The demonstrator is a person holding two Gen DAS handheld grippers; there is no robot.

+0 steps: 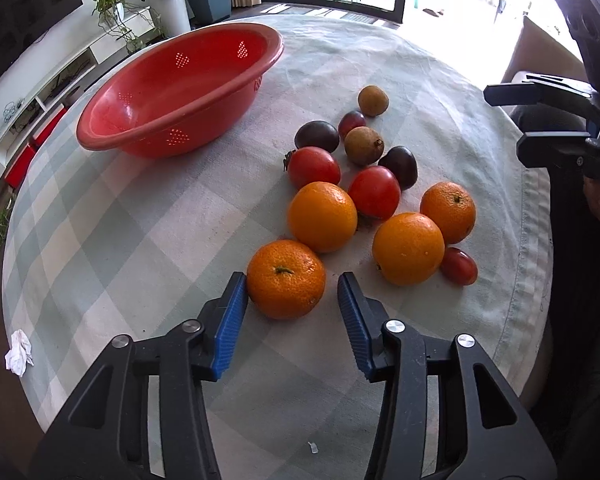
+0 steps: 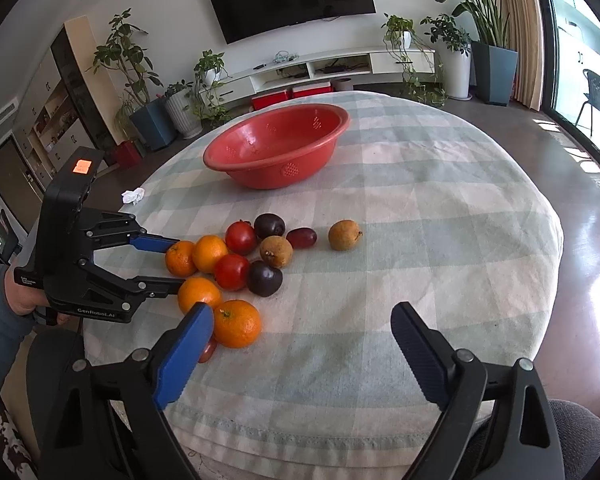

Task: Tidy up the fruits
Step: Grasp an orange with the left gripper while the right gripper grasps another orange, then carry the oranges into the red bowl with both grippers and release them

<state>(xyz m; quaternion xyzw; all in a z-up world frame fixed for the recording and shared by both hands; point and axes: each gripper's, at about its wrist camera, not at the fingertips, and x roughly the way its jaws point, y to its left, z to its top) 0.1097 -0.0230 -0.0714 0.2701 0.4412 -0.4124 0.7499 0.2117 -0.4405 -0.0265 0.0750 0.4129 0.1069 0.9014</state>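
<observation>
A tangerine (image 1: 286, 278) lies nearest me on the checked cloth, between the blue pads of my left gripper (image 1: 292, 280). The left pad touches its side; a small gap shows at the right pad. Behind it sit more oranges (image 1: 322, 216), red fruits (image 1: 374, 192), dark plums (image 1: 316, 135) and brown fruits (image 1: 363, 146). The red perforated bowl (image 1: 204, 128) stands empty at the back left. My right gripper (image 2: 302, 308) hangs open over the cloth at the front edge, its left finger beside an orange (image 2: 236, 324). From the right wrist view, the left gripper (image 2: 180, 262) straddles the tangerine.
A crumpled white tissue (image 1: 19, 352) lies near the table's left edge. The round table's checked cloth (image 2: 420, 220) stretches bare to the right of the fruit. Plants, a TV cabinet and a glass door surround the table.
</observation>
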